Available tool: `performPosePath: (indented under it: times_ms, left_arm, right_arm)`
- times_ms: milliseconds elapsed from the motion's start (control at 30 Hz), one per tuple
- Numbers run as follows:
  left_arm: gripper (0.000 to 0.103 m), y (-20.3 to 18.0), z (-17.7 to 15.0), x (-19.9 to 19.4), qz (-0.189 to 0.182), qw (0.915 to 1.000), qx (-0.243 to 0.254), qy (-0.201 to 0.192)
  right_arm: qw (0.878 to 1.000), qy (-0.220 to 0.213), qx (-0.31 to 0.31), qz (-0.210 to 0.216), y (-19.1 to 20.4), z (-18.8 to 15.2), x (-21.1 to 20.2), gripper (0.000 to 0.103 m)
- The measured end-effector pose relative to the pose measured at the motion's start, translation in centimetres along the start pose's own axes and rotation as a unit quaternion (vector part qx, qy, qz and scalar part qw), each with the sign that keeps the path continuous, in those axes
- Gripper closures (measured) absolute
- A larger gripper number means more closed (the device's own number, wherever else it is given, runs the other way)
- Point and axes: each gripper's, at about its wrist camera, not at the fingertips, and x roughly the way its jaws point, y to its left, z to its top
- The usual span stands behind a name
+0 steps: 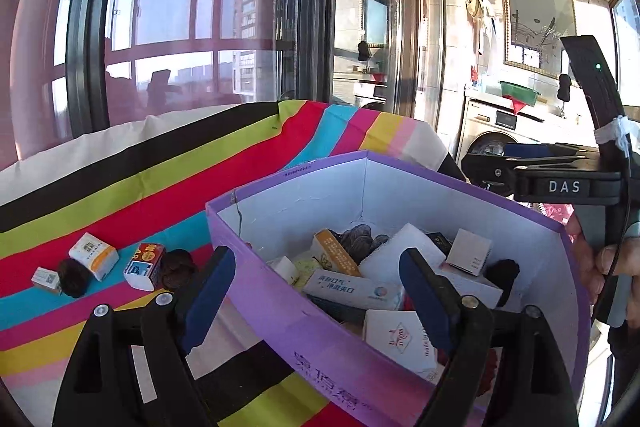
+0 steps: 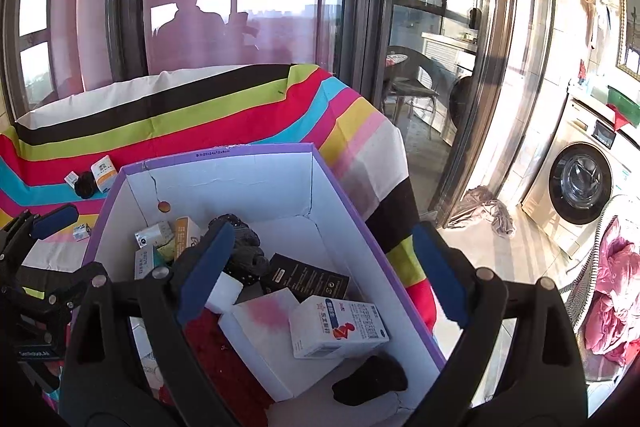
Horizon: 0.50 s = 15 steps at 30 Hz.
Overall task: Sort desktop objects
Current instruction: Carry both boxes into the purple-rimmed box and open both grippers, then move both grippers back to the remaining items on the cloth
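Note:
A purple box (image 1: 280,319) with a white inside (image 2: 240,179) stands on the striped cloth and holds several small packets, among them a white packet with blue and red print (image 2: 336,327) and an orange-and-white packet (image 1: 336,253). My left gripper (image 1: 320,293) is open astride the box's left wall, with one finger outside and one inside. My right gripper (image 2: 322,267) is open astride the right wall and grips nothing. On the cloth left of the box lie a white-and-orange packet (image 1: 94,255), a red-and-white packet (image 1: 144,265) and two dark round lumps (image 1: 178,267).
The striped cloth (image 1: 120,187) covers the table up to a glass door behind. Right of the table's edge the floor drops away, with a washing machine (image 2: 580,183) and pink bedding (image 2: 616,287). A hand (image 1: 612,263) holds the right gripper (image 1: 492,167).

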Motion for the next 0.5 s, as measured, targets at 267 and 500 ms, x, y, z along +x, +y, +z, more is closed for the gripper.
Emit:
performPosePath:
  times_ms: [267, 500]
  left_arm:
    - [0.016, 7.6, 0.3, -1.4, 0.061, 0.9981, 0.005, 0.001]
    - [0.016, 14.5, -1.2, 0.0, 0.056, 0.9949, 0.028, 0.080]
  right_arm:
    - [1.000, 0.014, -0.010, -0.013, 0.4, 0.3, 0.6, 0.008]
    - [0.999, 0.026, -0.022, -0.005, 0.8, 0.2, 0.8, 0.005]
